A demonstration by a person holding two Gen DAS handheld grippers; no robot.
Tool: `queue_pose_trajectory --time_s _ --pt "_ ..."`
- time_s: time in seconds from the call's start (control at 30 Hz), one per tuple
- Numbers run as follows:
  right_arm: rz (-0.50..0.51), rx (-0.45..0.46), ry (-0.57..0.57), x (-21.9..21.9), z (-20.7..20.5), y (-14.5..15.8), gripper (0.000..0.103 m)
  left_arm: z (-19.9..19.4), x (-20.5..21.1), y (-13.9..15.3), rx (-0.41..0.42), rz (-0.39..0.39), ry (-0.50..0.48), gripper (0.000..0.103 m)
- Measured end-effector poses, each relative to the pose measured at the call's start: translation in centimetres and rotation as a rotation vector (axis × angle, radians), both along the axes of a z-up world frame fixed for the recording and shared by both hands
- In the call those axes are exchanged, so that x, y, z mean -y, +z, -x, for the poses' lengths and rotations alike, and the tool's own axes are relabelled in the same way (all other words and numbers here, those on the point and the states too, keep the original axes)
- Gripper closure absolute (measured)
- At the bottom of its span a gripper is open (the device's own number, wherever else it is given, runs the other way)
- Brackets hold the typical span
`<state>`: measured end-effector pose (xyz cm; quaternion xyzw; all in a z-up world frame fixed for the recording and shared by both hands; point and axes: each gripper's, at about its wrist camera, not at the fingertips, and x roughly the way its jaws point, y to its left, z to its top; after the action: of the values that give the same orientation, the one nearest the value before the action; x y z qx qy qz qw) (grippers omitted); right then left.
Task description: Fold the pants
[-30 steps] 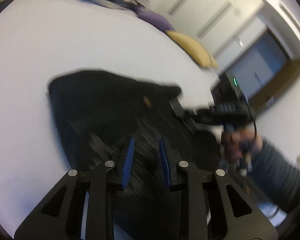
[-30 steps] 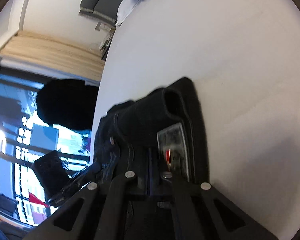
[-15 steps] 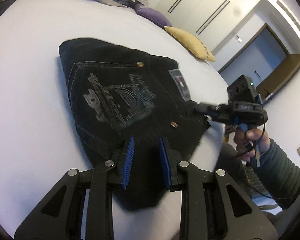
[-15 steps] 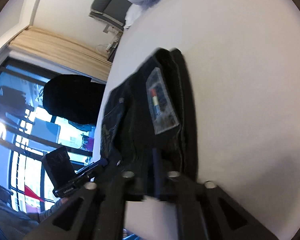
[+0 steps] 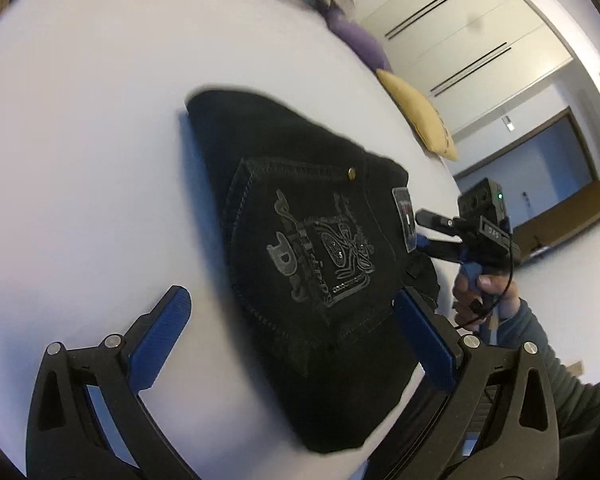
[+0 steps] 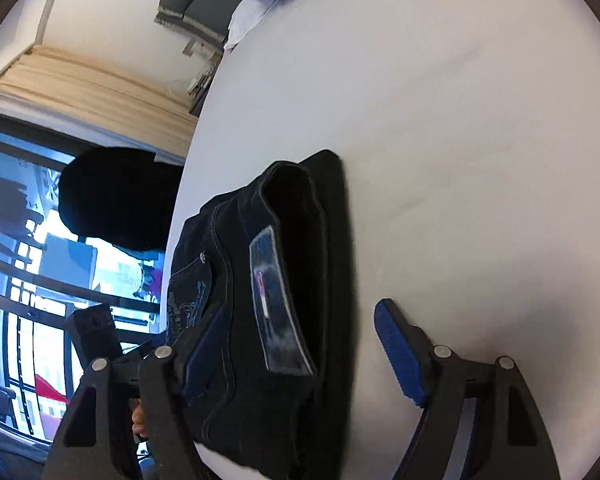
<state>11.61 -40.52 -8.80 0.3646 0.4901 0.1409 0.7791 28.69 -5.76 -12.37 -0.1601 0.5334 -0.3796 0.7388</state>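
Release step: left gripper and right gripper jaws just opened wide, nothing gripped. Pants folded compact on white surface. Next: check fold, retract.

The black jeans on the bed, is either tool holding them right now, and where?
Nothing is held. The folded black denim jeans lie free; left tool and right tool have just opened, pads apart.

Matt black denim pants with glossy patch, on smooth white sheet.
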Motion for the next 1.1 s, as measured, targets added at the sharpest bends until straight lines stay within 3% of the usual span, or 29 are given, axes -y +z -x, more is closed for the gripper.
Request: queue_pose_trajectory --time_s 0.1,0.17,0.23,0.3,0.47,0.6,0.77,0.93,1.1 --pt "0.002 -0.015 0.038 -0.7 -1.2 -0.6 0.029 -0.8 0.8 -0.5 -0.005 -0.027 0.0 0.005" --pt "0.007 -0.028 0.032 -0.7 -1.6 -1.1 0.04 -1.1 0.7 -0.7 -0.02 -0.05 -0.003 0.032" --pt "0.031 -0.043 0.029 -0.9 -1.7 -1.2 0.059 -1.7 0.8 -0.8 -0.05 -0.066 -0.001 0.05" --pt "0.089 -0.037 0.031 -1.5 -1.5 -0.7 0.064 -1.7 -0.5 0.0 -0.062 -0.077 0.014 0.059" --pt "0.298 0.021 0.057 -4.4 -1.2 2.6 0.079 -1.2 0.6 0.9 -0.012 -0.128 0.015 0.076" --pt "0.339 0.11 0.076 -5.9 -1.5 6.6 0.082 -1.3 0.0 3.3 0.031 -0.127 0.013 0.082" --pt "0.313 0.187 0.094 -7.1 -5.4 9.4 0.082 -3.3 -3.1 8.1 0.159 -0.144 0.057 0.082" --pt "0.29 0.207 0.125 -9.0 -11.6 9.2 0.083 -7.4 -6.5 10.3 0.228 -0.197 0.113 0.082" --pt "0.266 0.162 0.128 -9.6 -17.0 6.7 0.082 -11.9 -8.8 7.9 0.213 -0.235 0.137 0.082"
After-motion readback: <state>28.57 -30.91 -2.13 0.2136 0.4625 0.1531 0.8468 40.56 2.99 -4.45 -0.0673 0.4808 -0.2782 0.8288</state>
